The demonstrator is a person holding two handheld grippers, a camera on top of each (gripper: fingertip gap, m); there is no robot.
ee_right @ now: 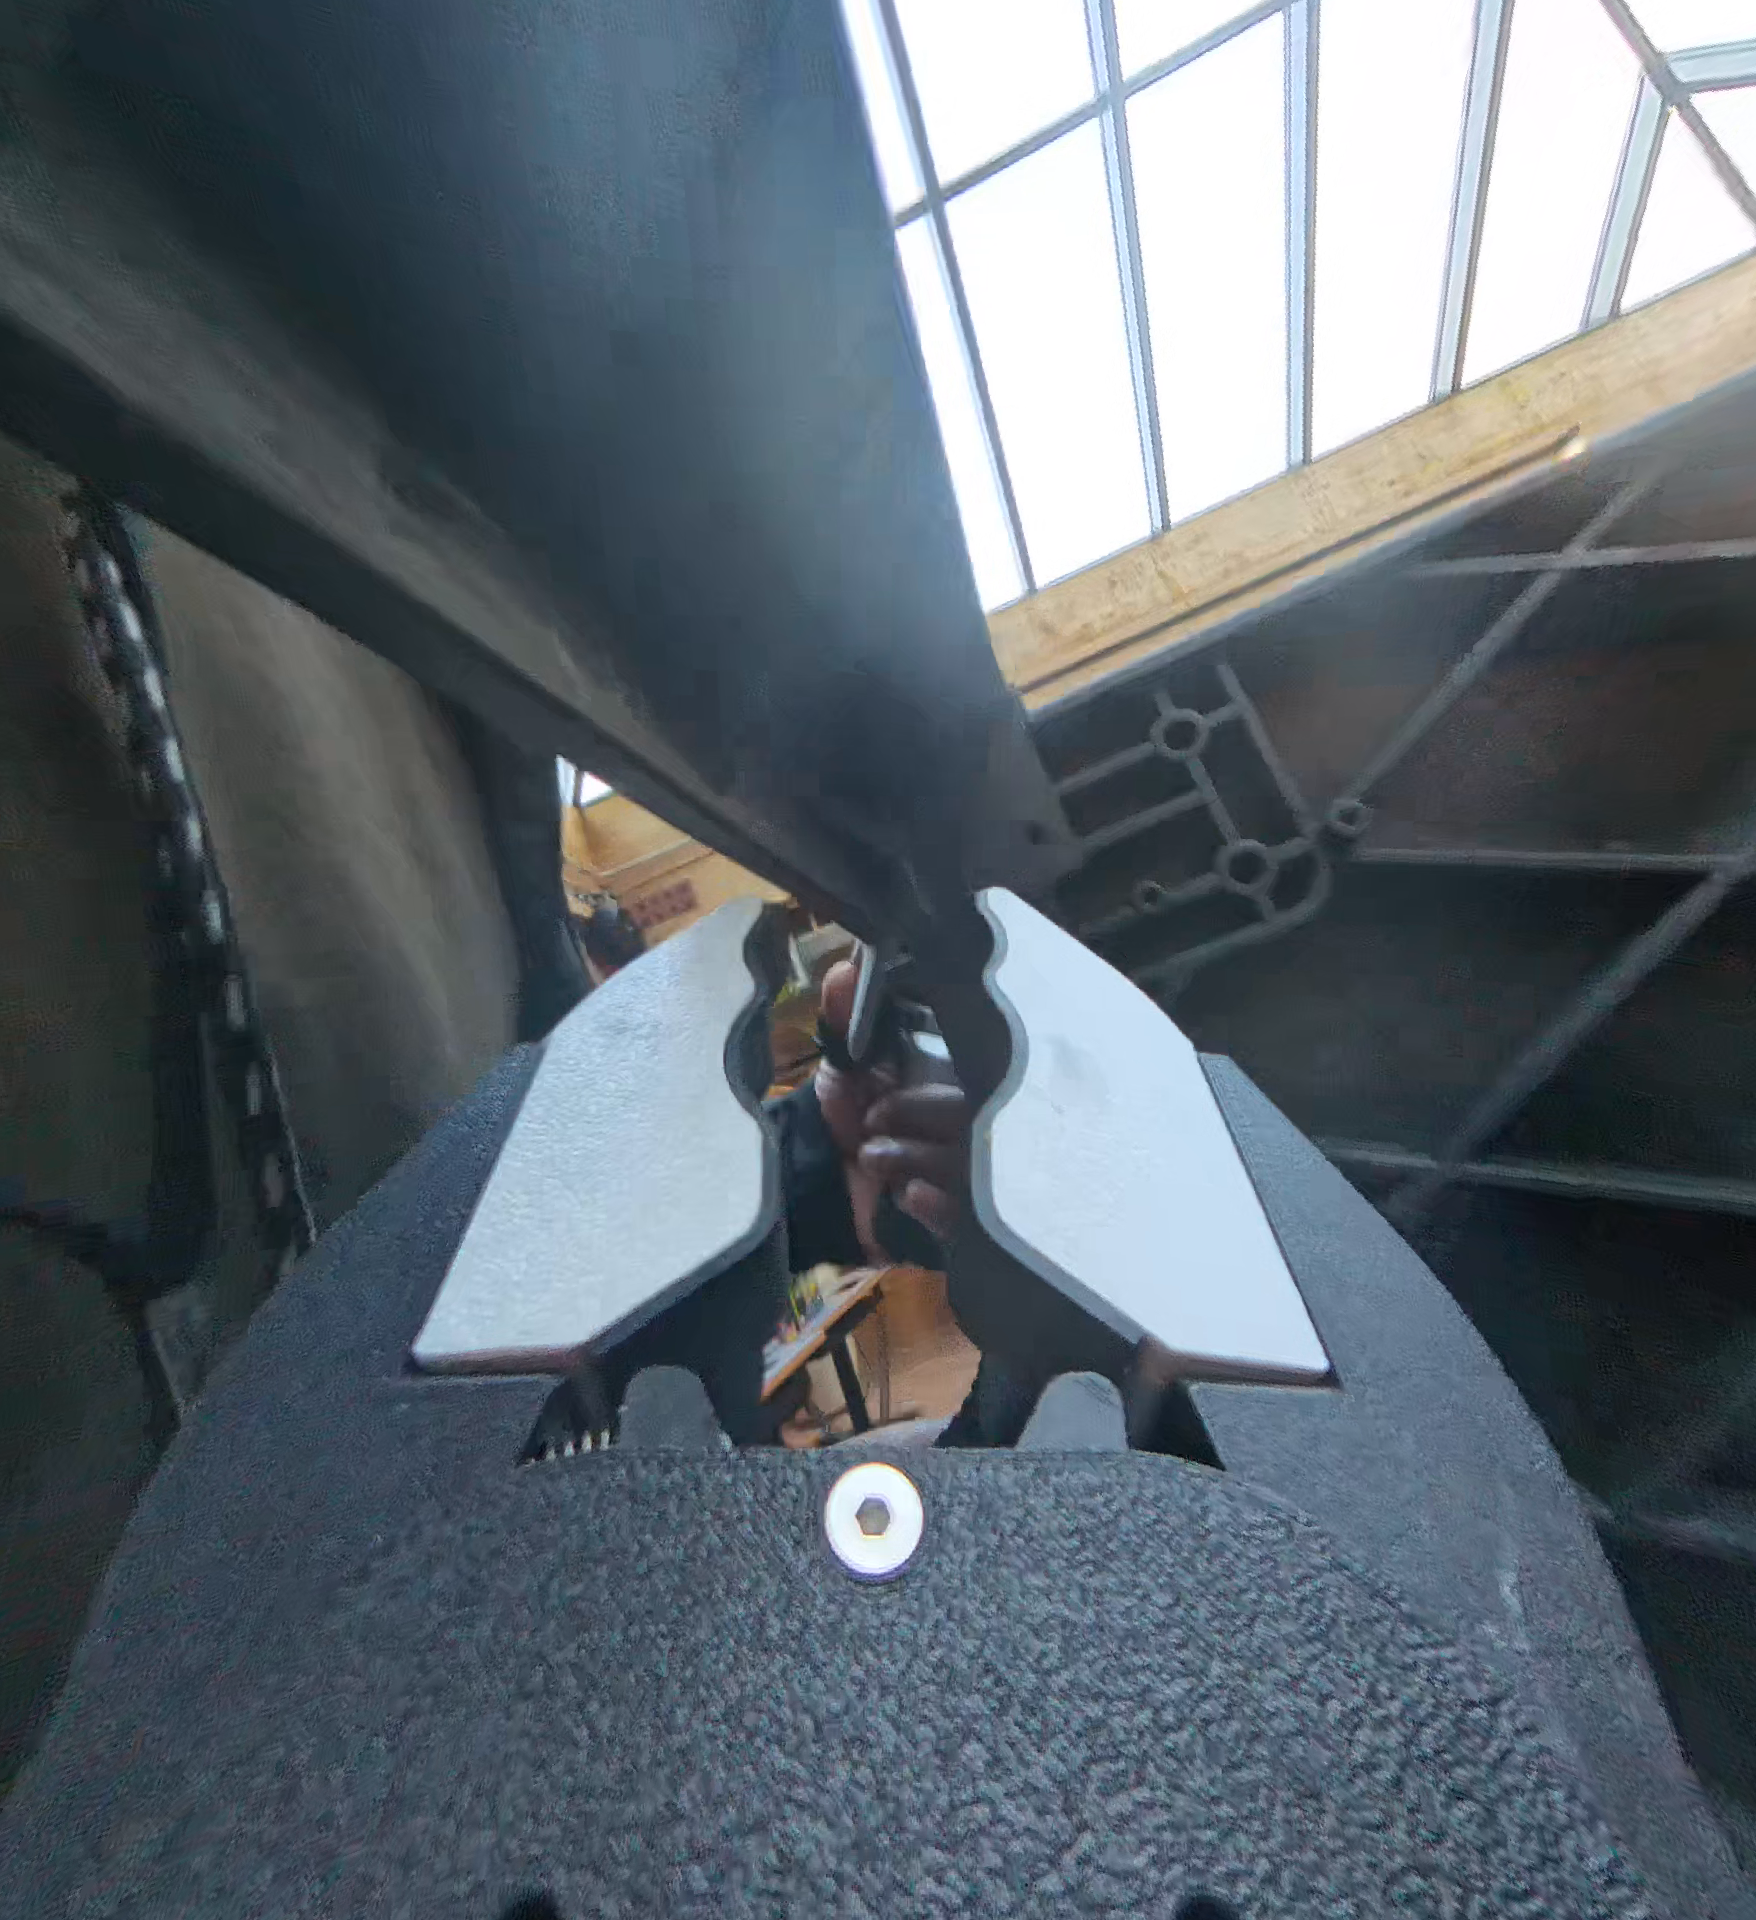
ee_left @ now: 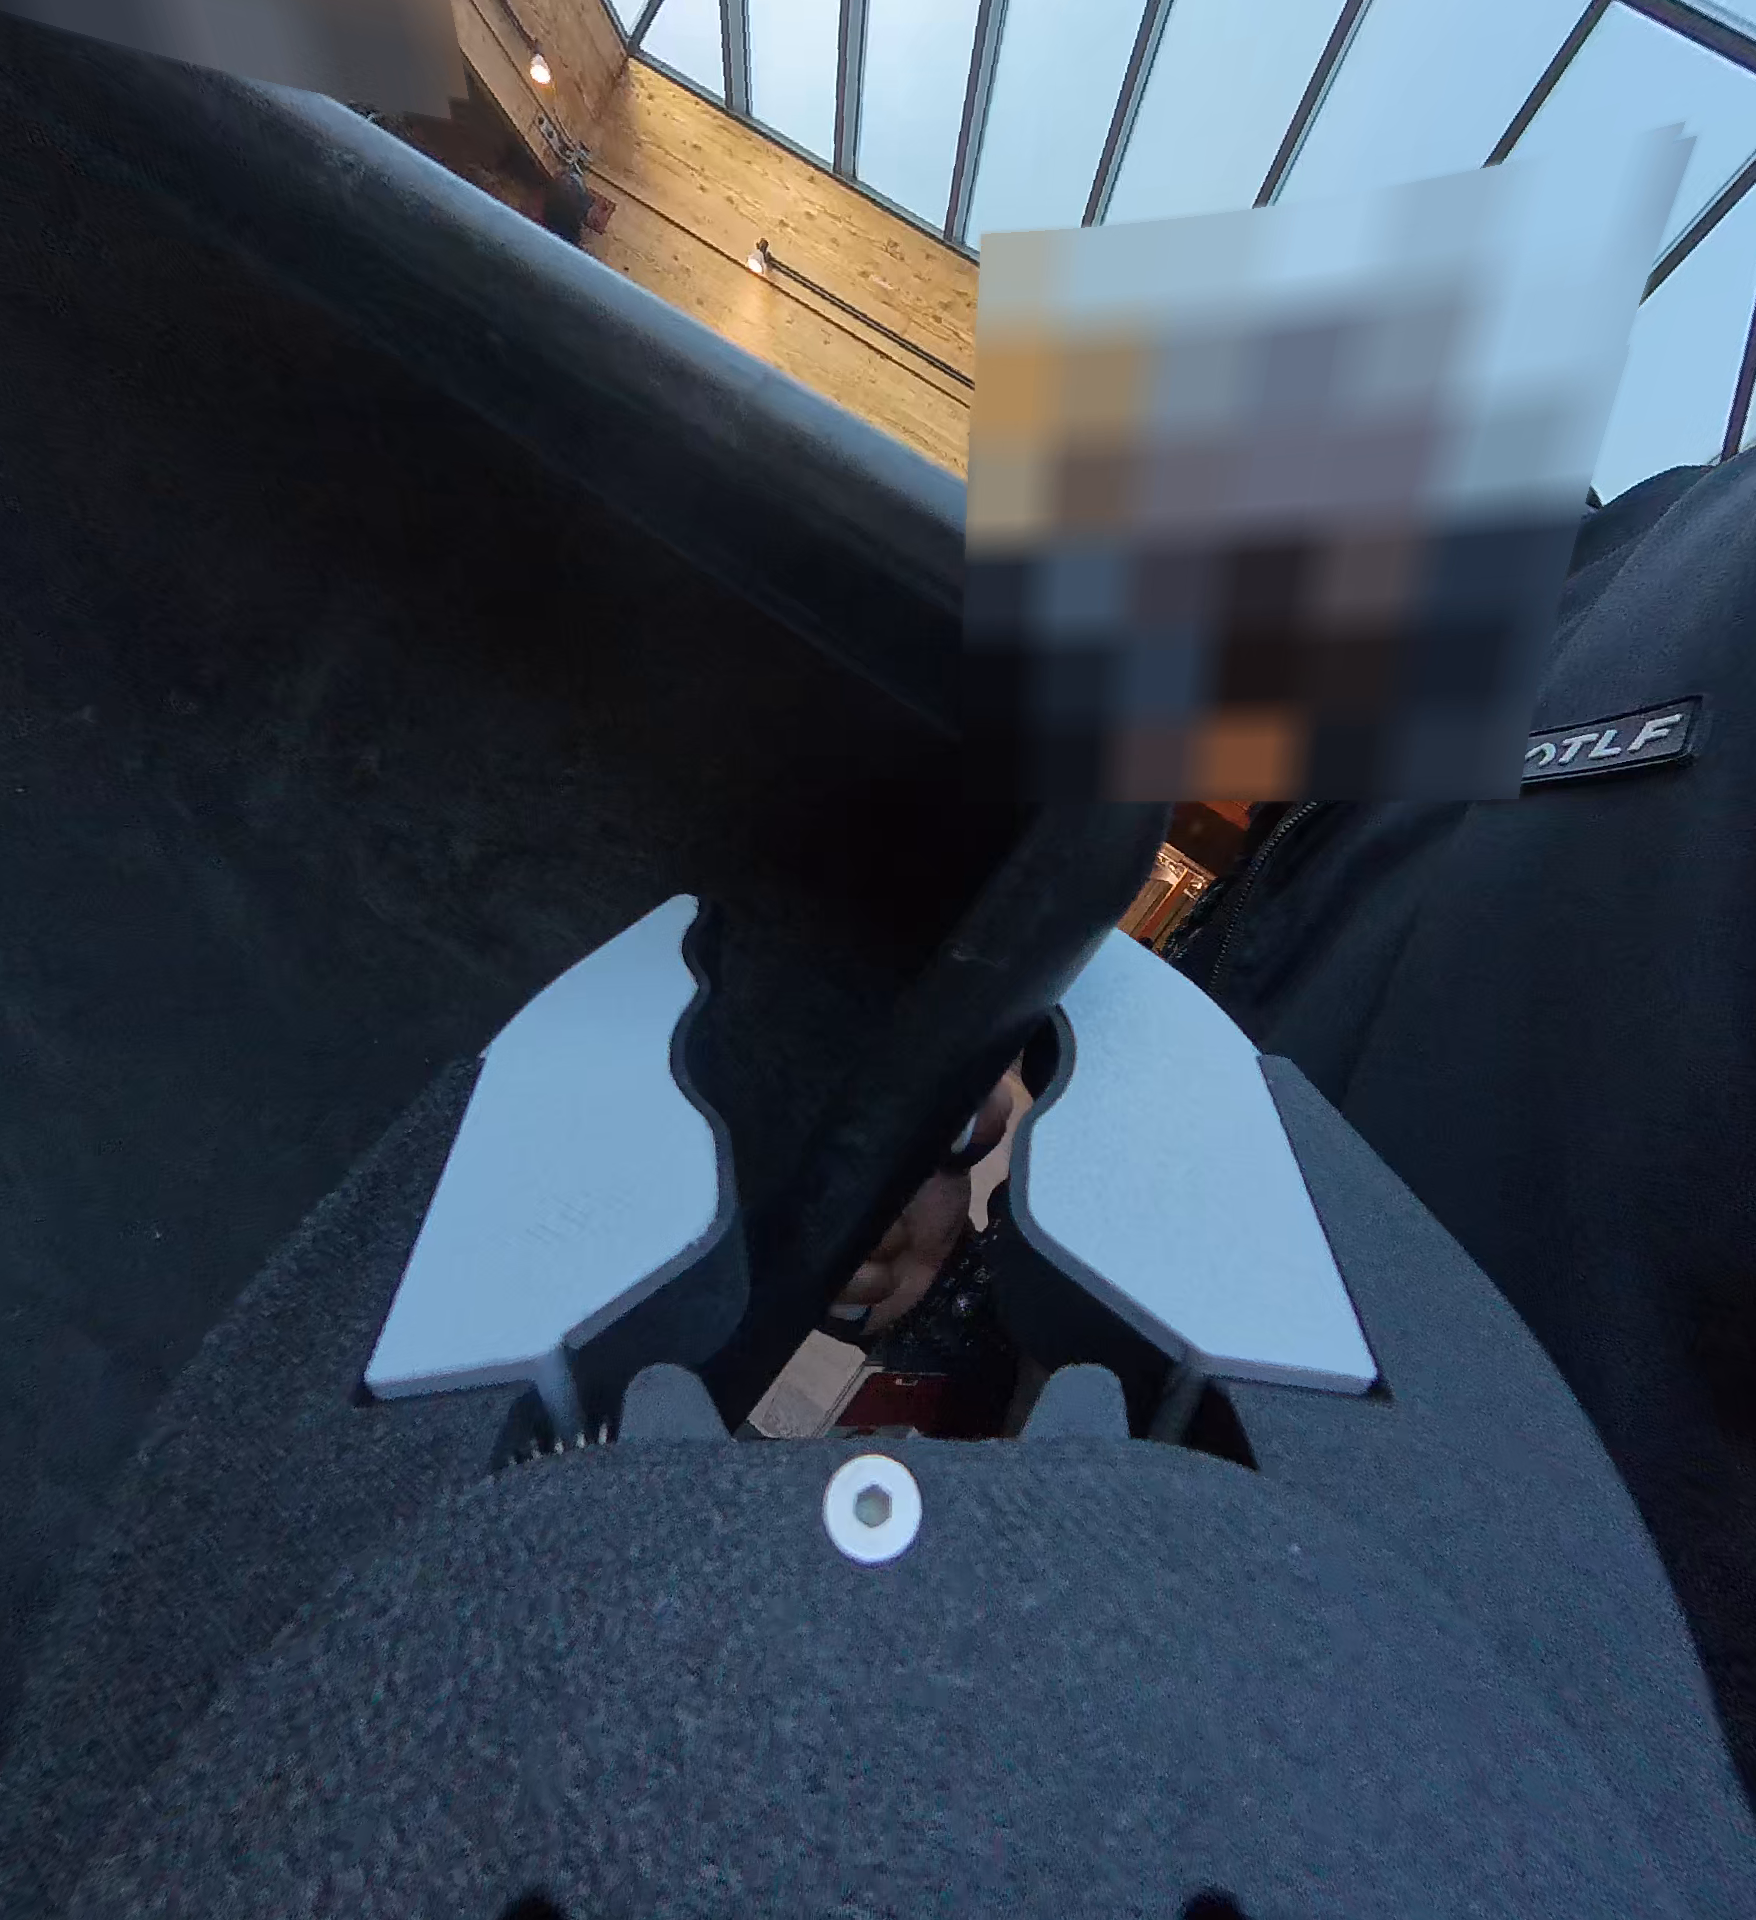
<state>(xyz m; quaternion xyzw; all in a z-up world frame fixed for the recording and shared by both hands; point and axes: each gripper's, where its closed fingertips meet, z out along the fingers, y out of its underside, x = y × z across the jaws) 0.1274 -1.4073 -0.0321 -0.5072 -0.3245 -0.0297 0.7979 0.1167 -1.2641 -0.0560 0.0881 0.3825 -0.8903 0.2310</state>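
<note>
1. Left wrist view: the left claw [ee_left: 879, 1049] points upward, toward a glass roof [ee_left: 1269, 94] and a wooden wall [ee_left: 780, 208].
2. A big black plastic tub [ee_left: 334, 540] fills the left and the middle of this view. Its thick rim [ee_left: 1009, 956] comes down between the two grey fingers [ee_left: 583, 1153] of the claw.
3. The fingers stand apart. The rim lies against the right finger, but whether the left finger also presses on it I cannot tell.
4. The rim runs slanted, from the low middle up toward the right. At the right edge is a person in a dark jacket [ee_left: 1580, 1039], close to the claw.
5. Right wrist view: the right claw [ee_right: 874, 987] also points up to the glass roof [ee_right: 1269, 208].
6. A black edge of the tub [ee_right: 645, 468] meets the tips of this claw and touches the right finger [ee_right: 1113, 1143]. The fingers are apart; if they clamp it is not clear.
7. The edge runs slanted, from the upper left down to the tips.
8. To the right is a ribbed black plastic panel [ee_right: 1476, 883]. Between the fingers a hand [ee_right: 884, 1132] shows farther off.
</note>
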